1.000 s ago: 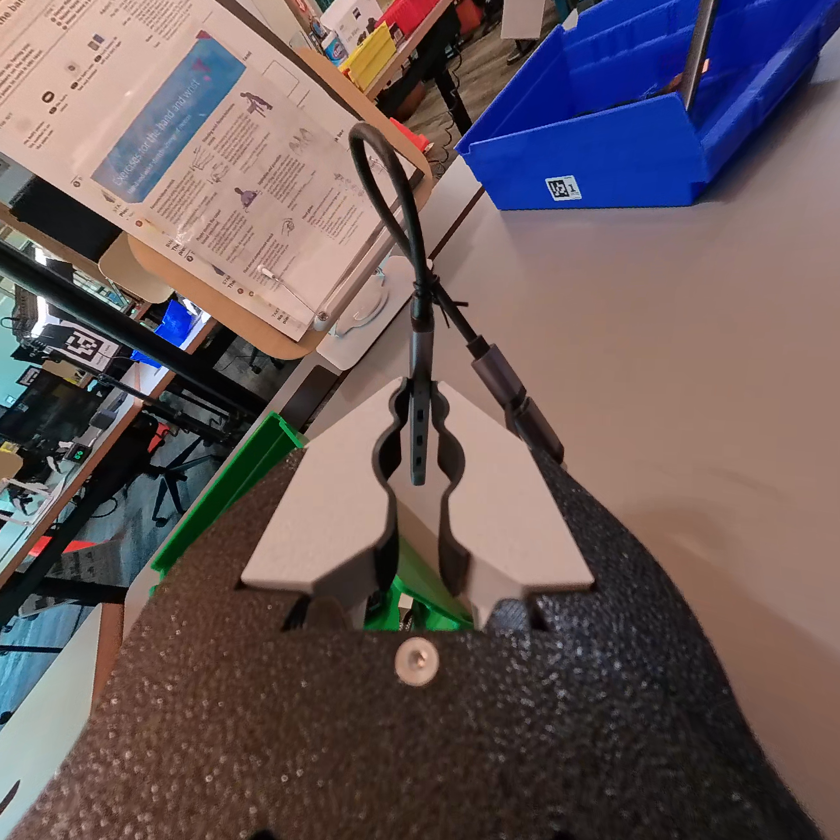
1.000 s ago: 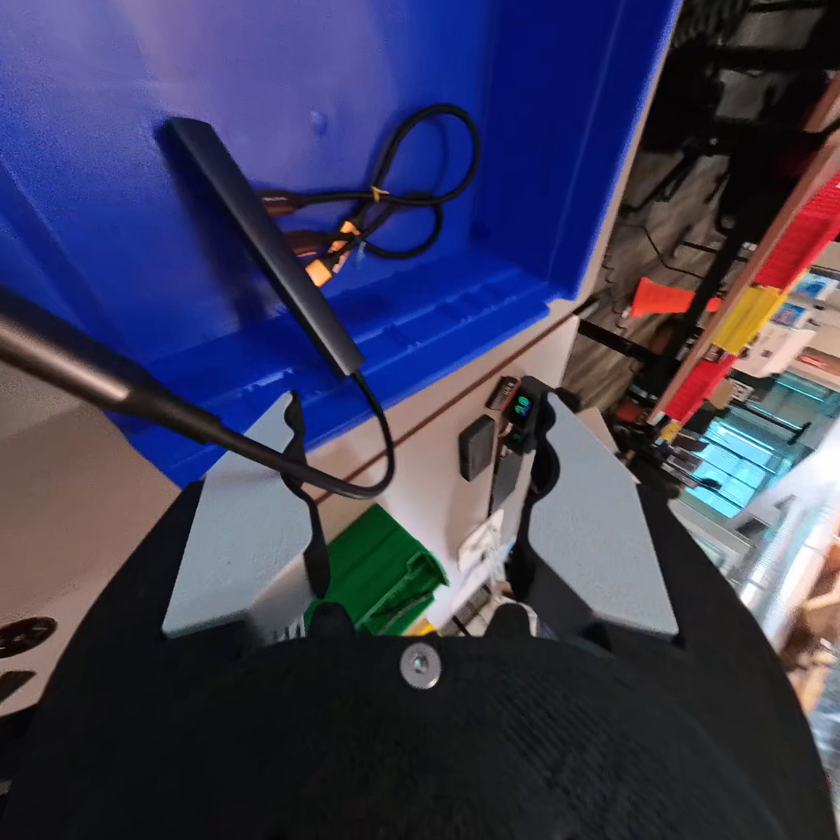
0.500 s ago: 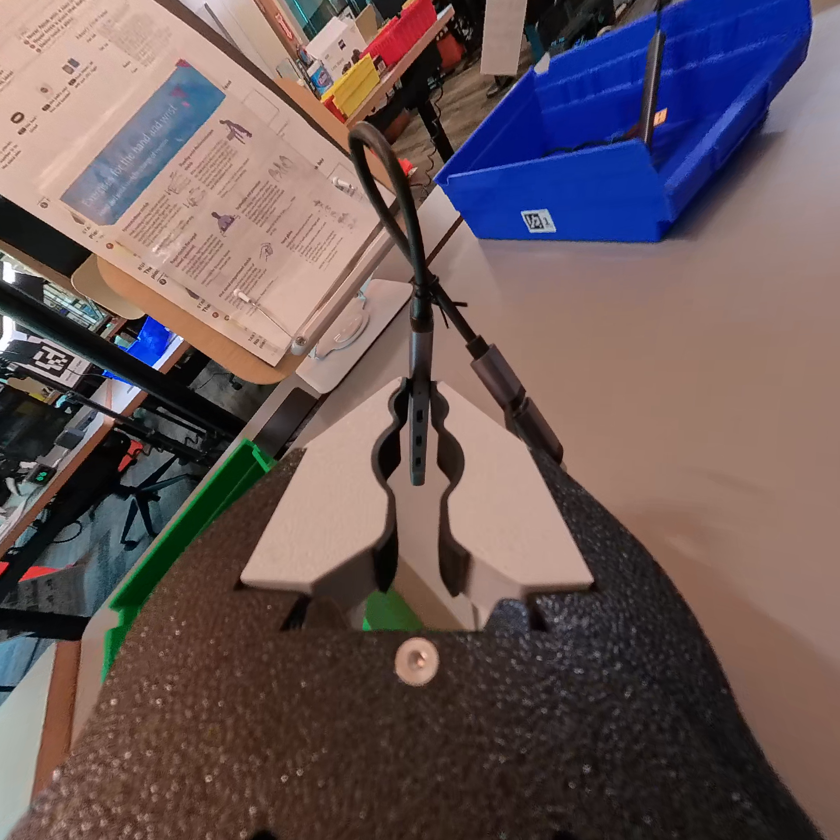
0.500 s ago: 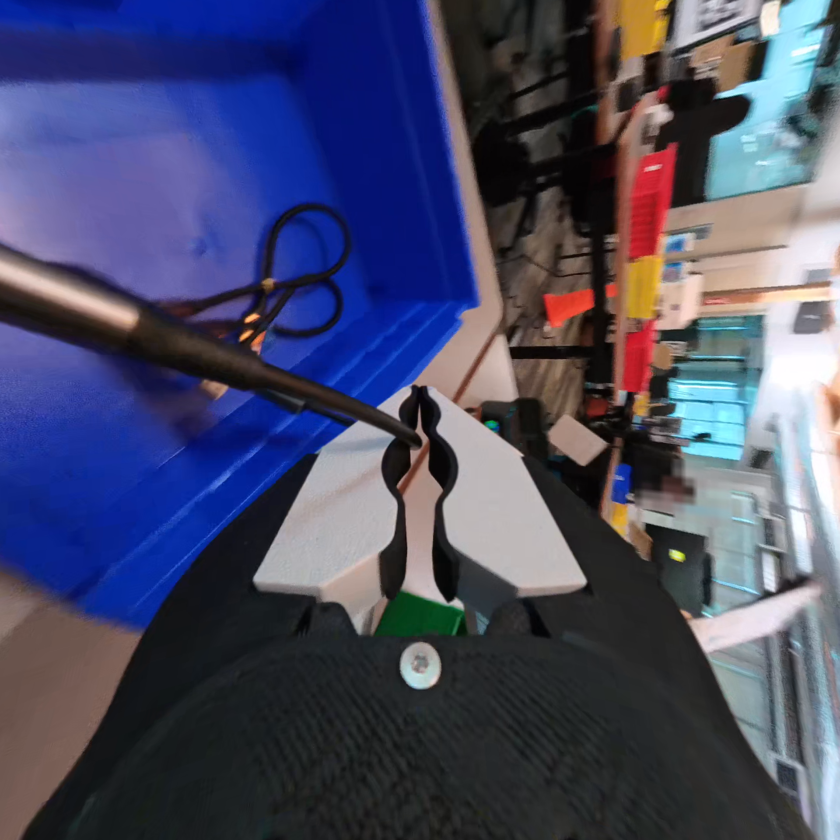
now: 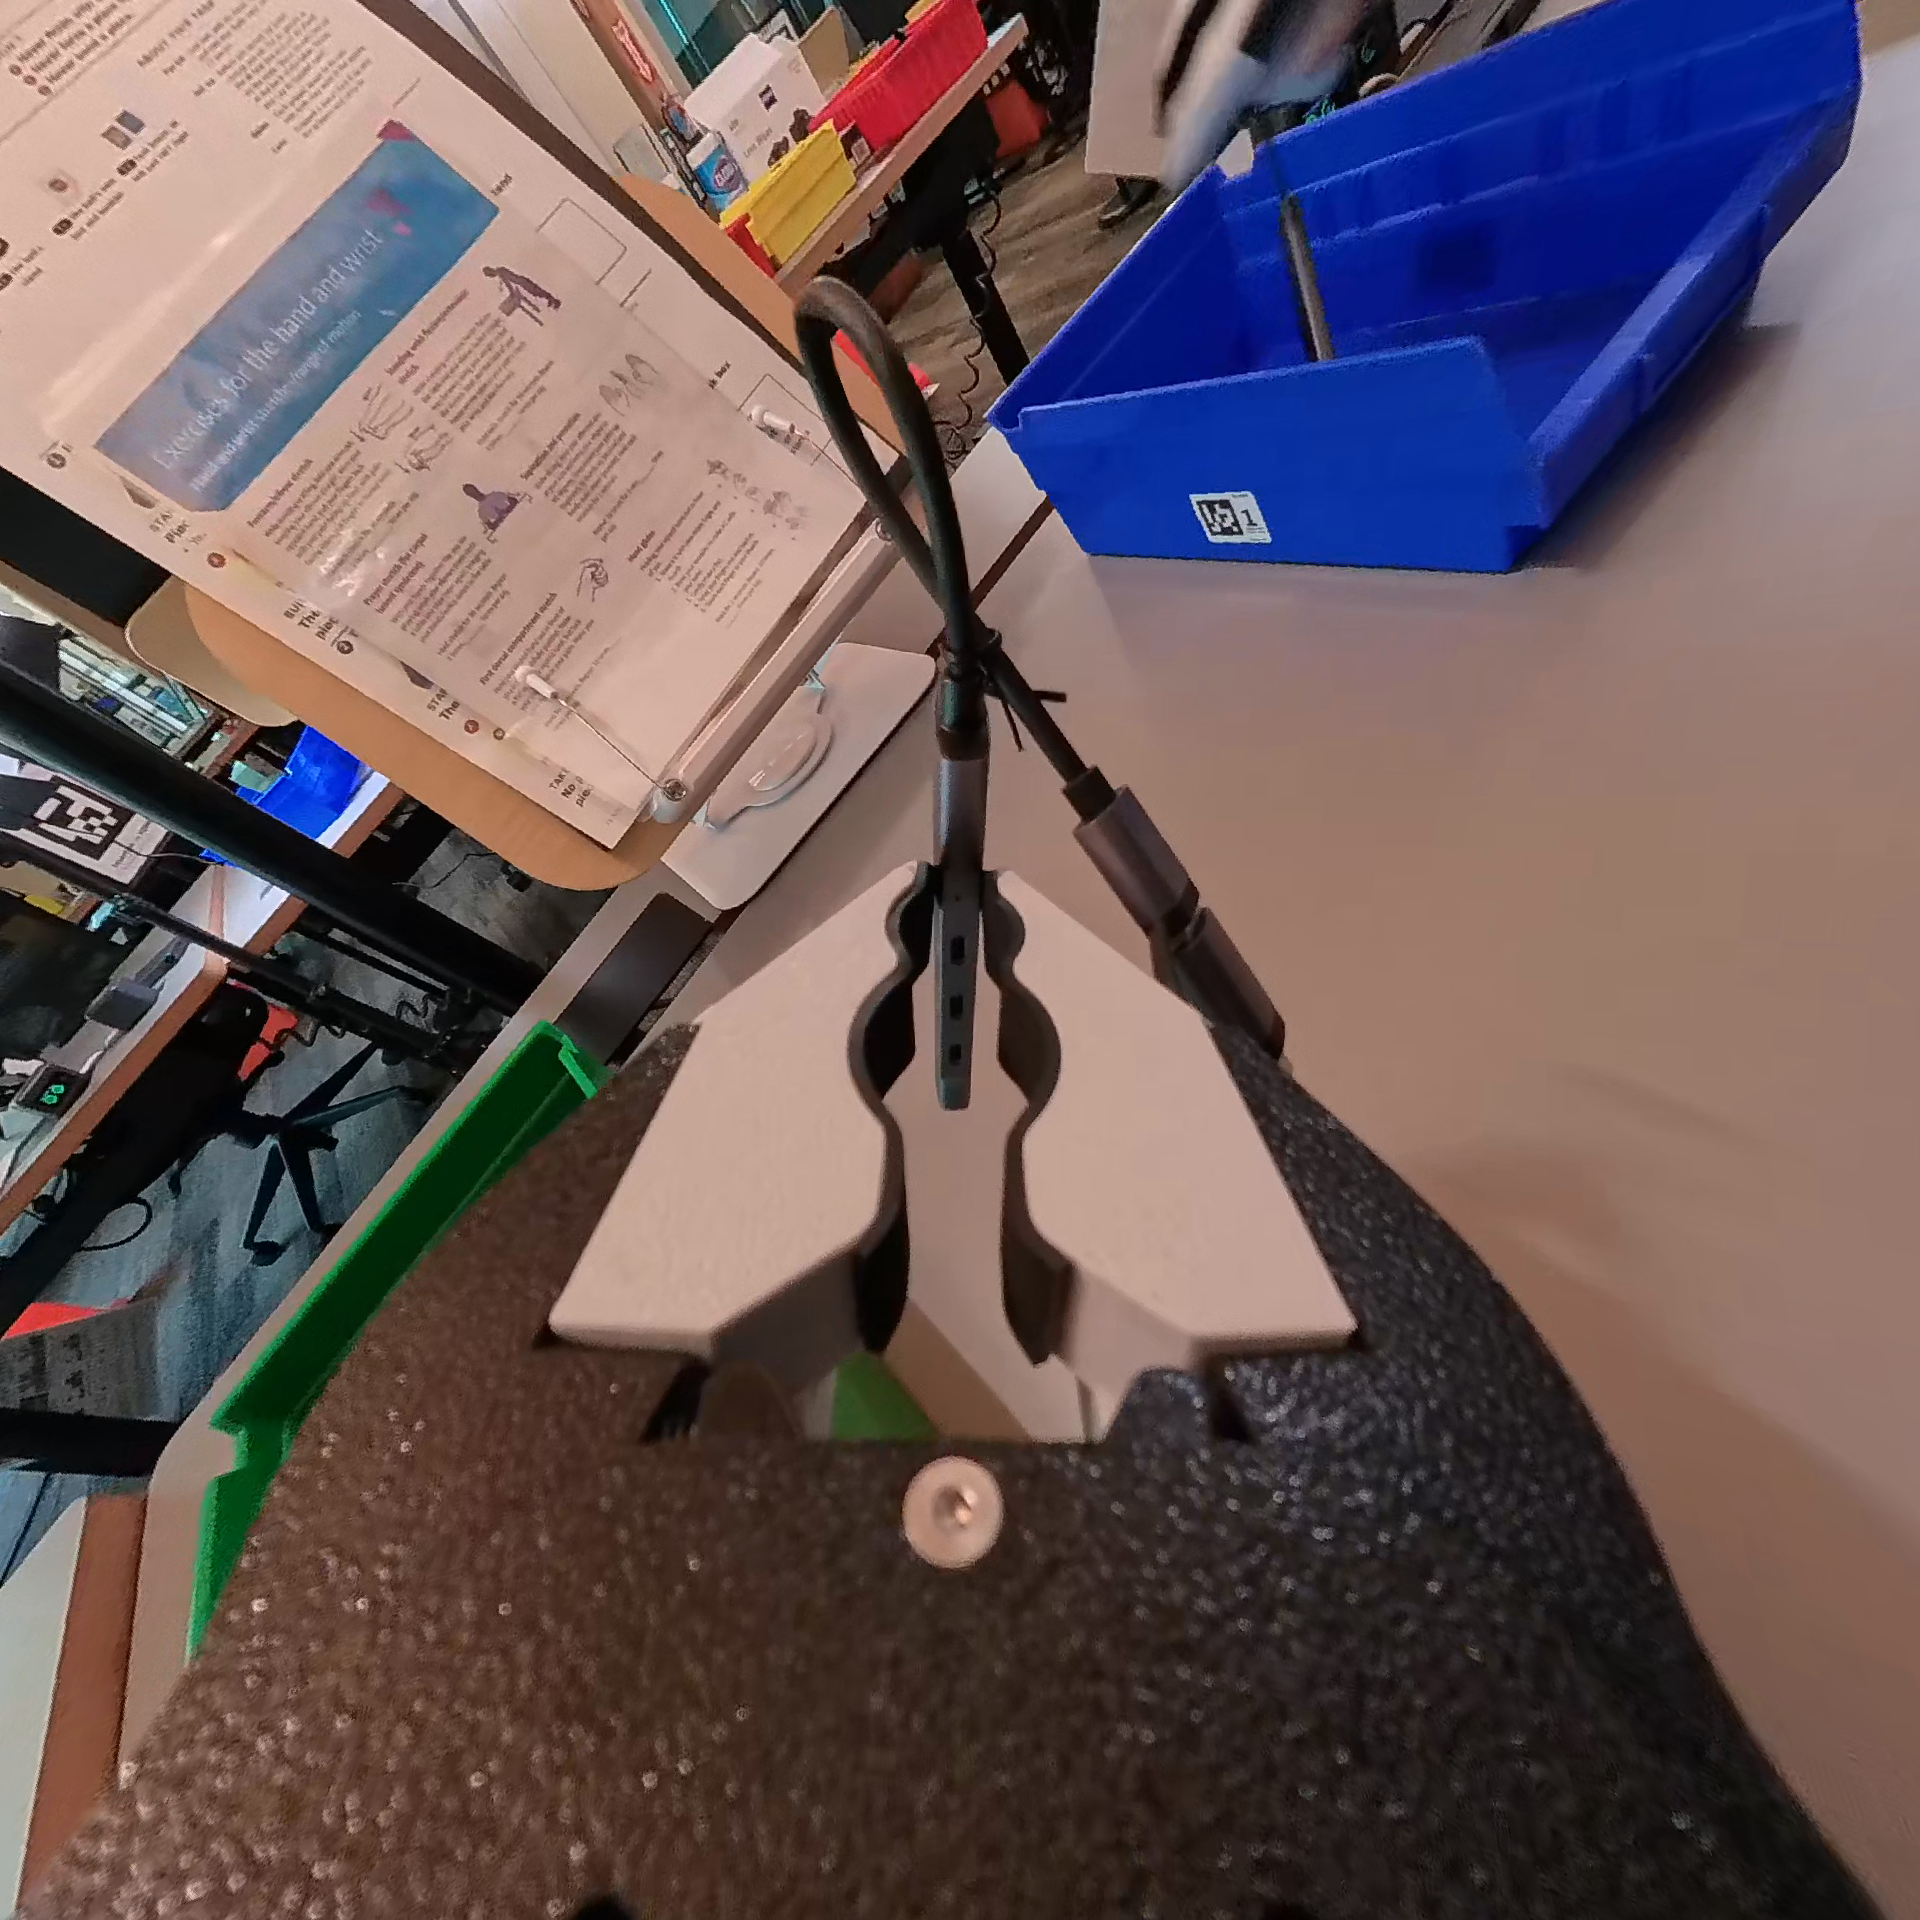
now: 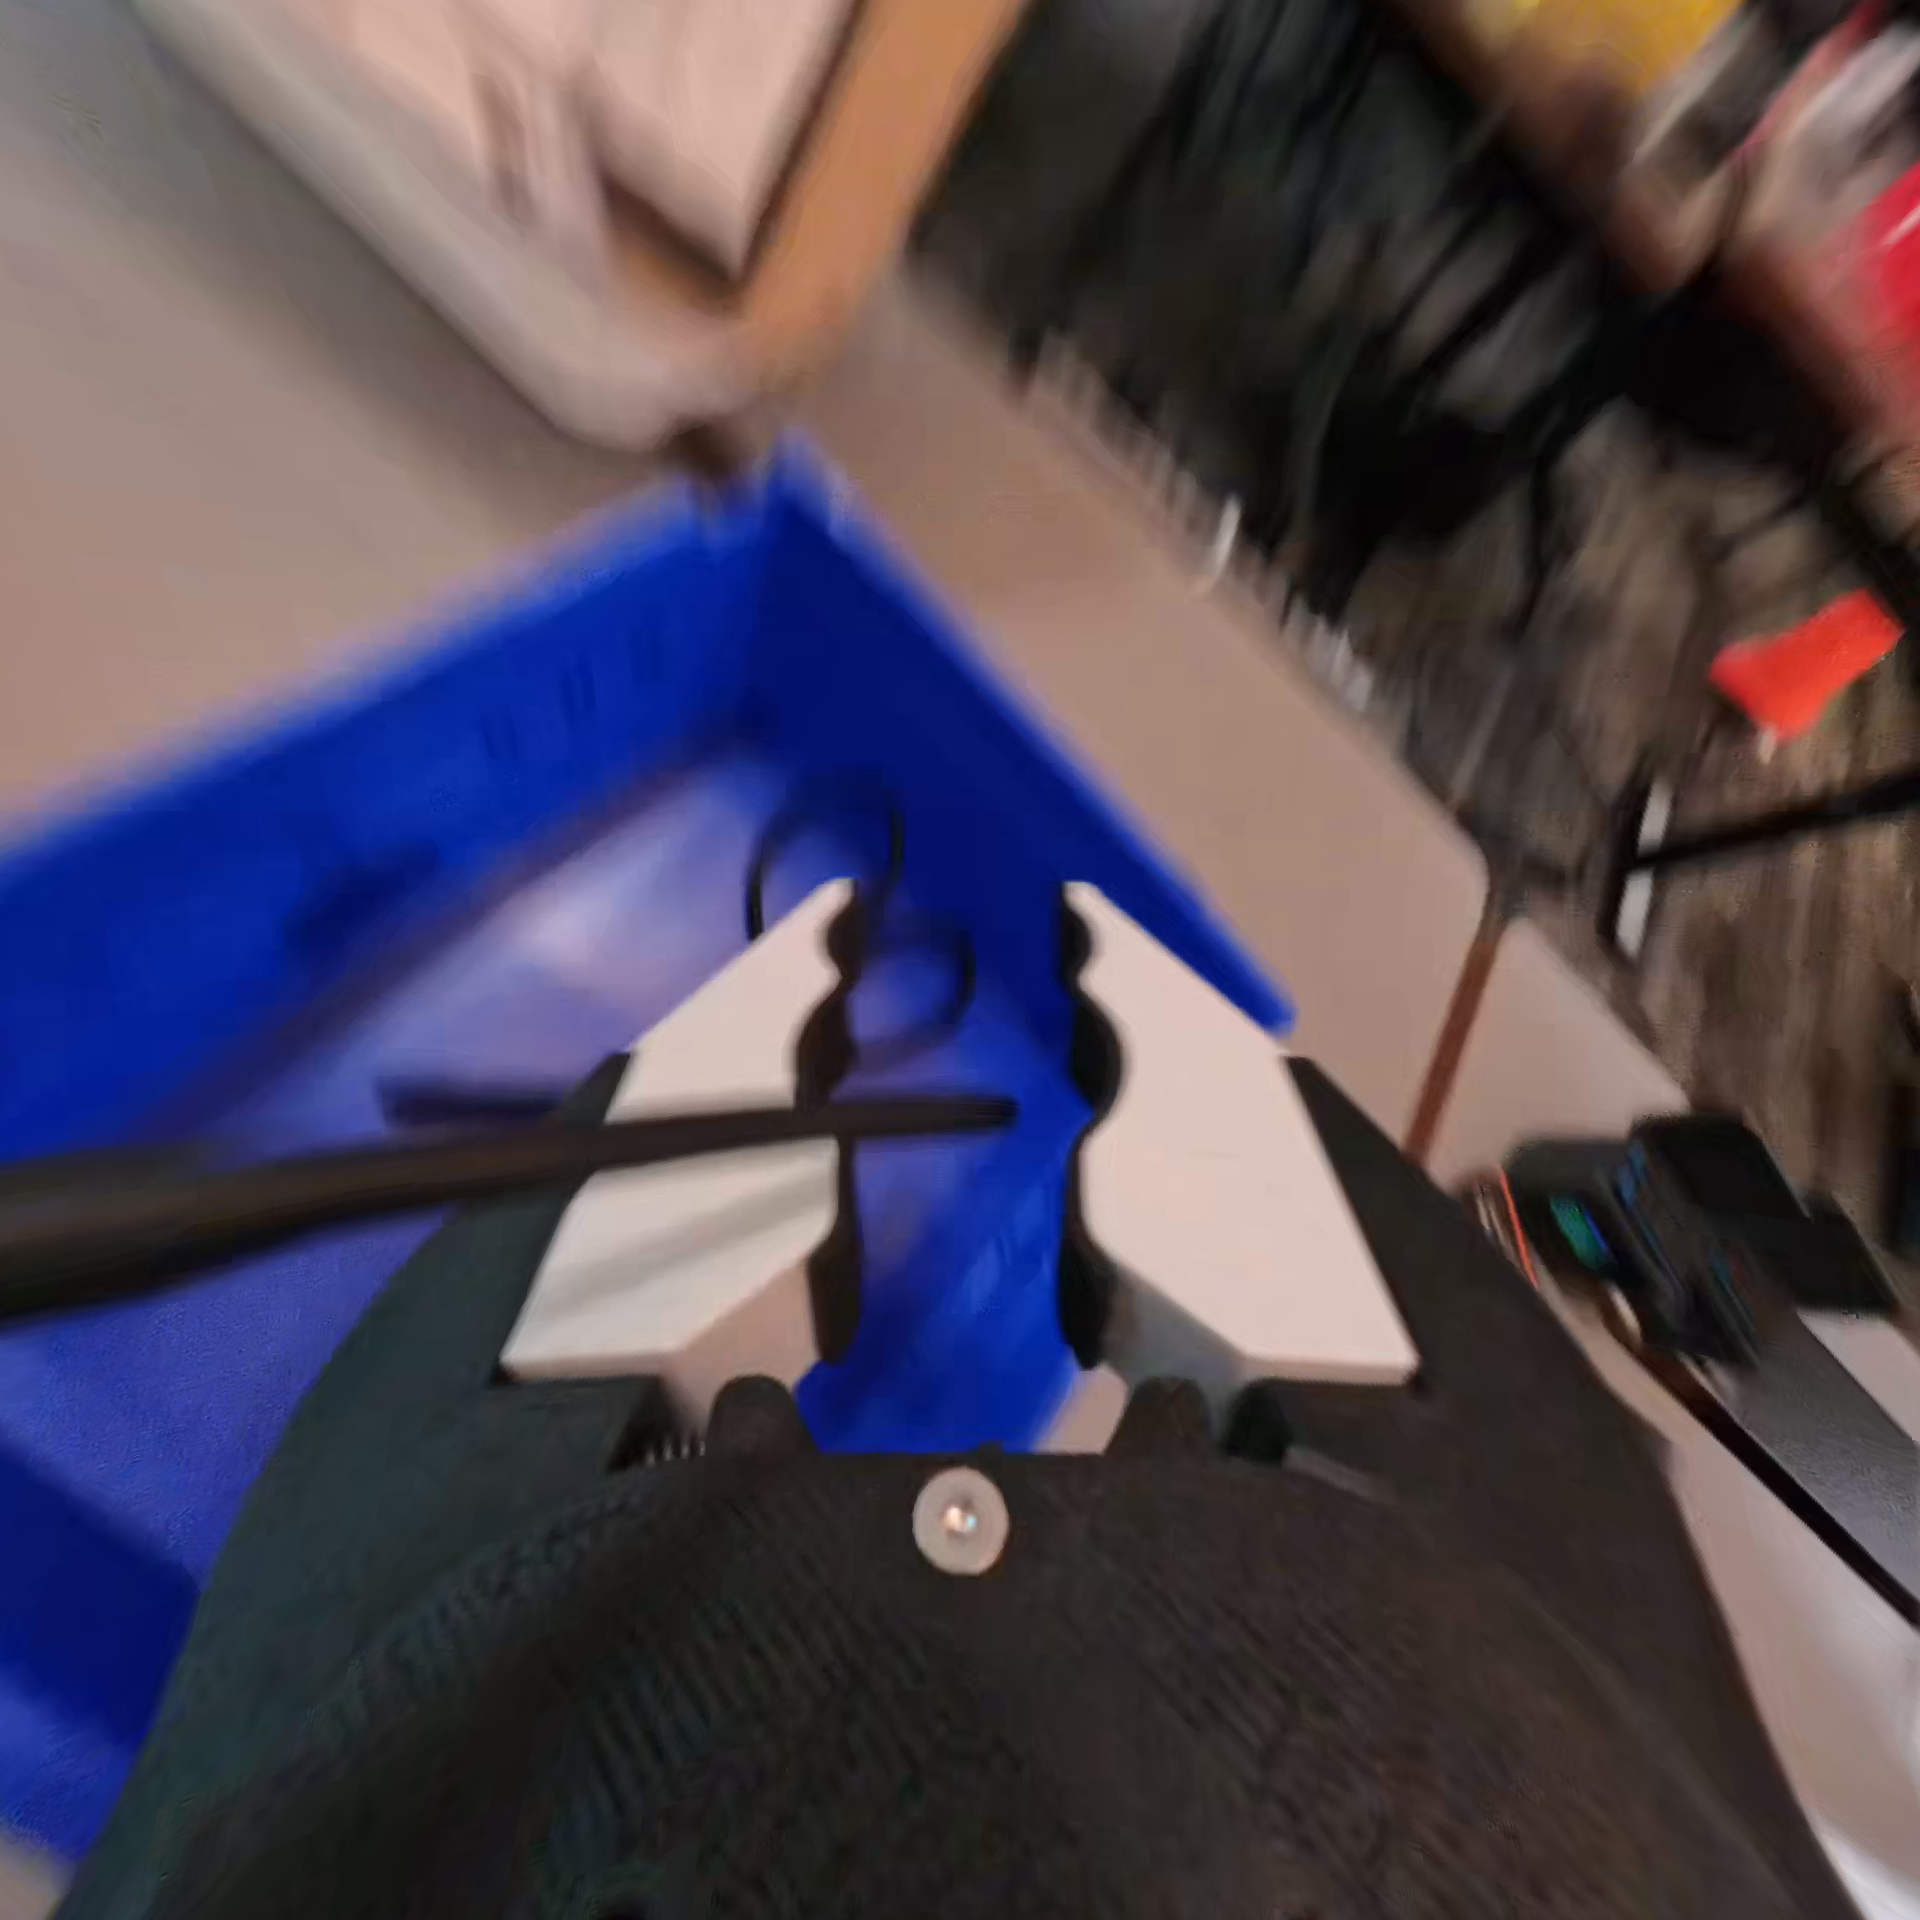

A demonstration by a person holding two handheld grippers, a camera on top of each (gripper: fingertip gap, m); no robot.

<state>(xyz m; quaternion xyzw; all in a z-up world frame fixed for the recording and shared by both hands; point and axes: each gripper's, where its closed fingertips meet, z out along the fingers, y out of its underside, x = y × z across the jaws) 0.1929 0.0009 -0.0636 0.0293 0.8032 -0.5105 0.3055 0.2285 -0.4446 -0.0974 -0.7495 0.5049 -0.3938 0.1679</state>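
My left gripper (image 5: 956, 878) is shut on a slim grey hub (image 5: 956, 997), held edge-on between the pads above the grey table (image 5: 1455, 935). The hub's black cable (image 5: 883, 416) loops upward, and its grey plug (image 5: 1164, 894) hangs to the right. My right gripper (image 6: 956, 894) is open over the blue bin (image 6: 520, 727); this view is blurred. A dark cable (image 6: 416, 1164) comes in from the left, crosses the left finger (image 6: 707, 1091) and ends in the gap without being pinched. A coiled black cable (image 6: 758, 883) lies in the bin.
In the left wrist view the blue bin (image 5: 1351, 468) stands far right with a grey stick-like hub (image 5: 1304, 281) upright in it. A printed sheet on a stand (image 5: 364, 364) is at the left edge, with a green bin (image 5: 416, 1195) below. A dark device (image 6: 1662, 1226) lies right of the bin. Left tips to right tips: about 45 cm.
My right gripper shut on the dark cable's end half a second ago, then opened again and let it go, swinging round over the bin. My left gripper keeps the hub and has shifted slightly.
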